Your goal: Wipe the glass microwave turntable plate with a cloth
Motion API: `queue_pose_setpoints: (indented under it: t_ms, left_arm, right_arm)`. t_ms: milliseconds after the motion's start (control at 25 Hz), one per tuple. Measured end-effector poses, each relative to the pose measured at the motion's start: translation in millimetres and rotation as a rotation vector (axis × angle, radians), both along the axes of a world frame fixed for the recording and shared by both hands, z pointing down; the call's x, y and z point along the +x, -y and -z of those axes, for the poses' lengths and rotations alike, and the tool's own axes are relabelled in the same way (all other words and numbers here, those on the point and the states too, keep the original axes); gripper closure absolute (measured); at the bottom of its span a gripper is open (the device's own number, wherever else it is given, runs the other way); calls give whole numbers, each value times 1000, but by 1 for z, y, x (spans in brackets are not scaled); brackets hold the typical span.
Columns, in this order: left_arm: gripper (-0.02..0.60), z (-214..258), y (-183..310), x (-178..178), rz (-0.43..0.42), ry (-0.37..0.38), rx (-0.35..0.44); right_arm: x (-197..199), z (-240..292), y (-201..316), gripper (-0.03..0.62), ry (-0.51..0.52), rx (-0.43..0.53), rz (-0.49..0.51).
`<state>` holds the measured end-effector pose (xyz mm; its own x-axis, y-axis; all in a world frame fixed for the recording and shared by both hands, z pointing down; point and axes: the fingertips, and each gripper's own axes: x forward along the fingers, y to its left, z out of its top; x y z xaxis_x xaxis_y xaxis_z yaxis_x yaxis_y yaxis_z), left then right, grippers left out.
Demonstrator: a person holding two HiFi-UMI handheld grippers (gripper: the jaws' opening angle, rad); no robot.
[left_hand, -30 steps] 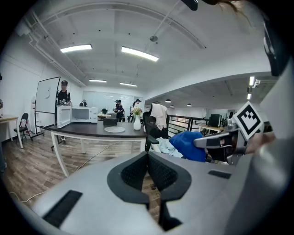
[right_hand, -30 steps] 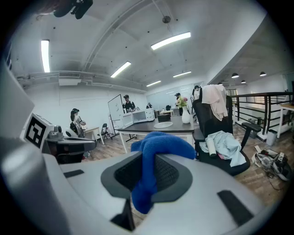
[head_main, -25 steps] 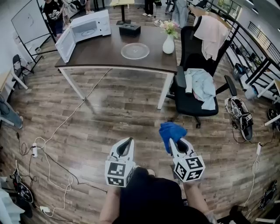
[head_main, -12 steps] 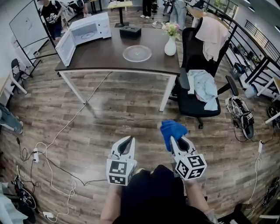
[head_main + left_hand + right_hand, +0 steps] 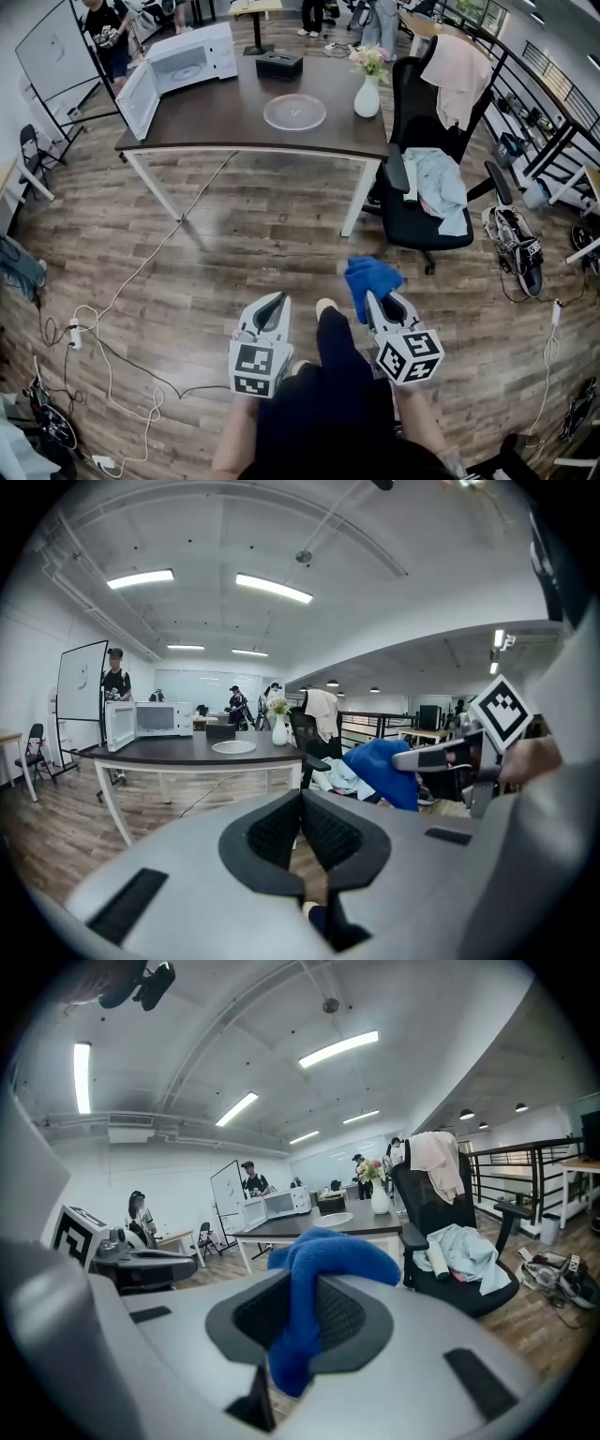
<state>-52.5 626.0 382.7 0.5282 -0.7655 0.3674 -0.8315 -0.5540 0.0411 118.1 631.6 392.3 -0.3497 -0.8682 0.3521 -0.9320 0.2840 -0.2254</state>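
Observation:
The round glass turntable plate lies on the dark table far ahead; it also shows small in the left gripper view and the right gripper view. A blue cloth hangs pinched in my right gripper, whose jaws are shut on it. My left gripper is shut with nothing between its jaws. Both grippers are held low over the wooden floor, well short of the table.
An open white microwave stands at the table's left end, with a black box and a white flower vase further along. A black office chair draped with clothes stands right of the table. Cables trail over the floor at left. People stand at the back.
The view has drawn slightly closer to the table. A foot has stepped forward between the grippers. The grippers keep their hold and pose.

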Motion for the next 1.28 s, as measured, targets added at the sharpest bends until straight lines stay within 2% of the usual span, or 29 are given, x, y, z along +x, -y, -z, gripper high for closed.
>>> queue_pose_setpoints:
  t_ms: [360, 1280]
  left_arm:
    - [577, -7, 52, -1, 19, 2, -7]
    - [577, -14, 259, 29, 154, -22, -19]
  right_arm:
    - [3, -12, 49, 545, -9, -27, 15]
    - [28, -19, 271, 545, 4, -54, 149]
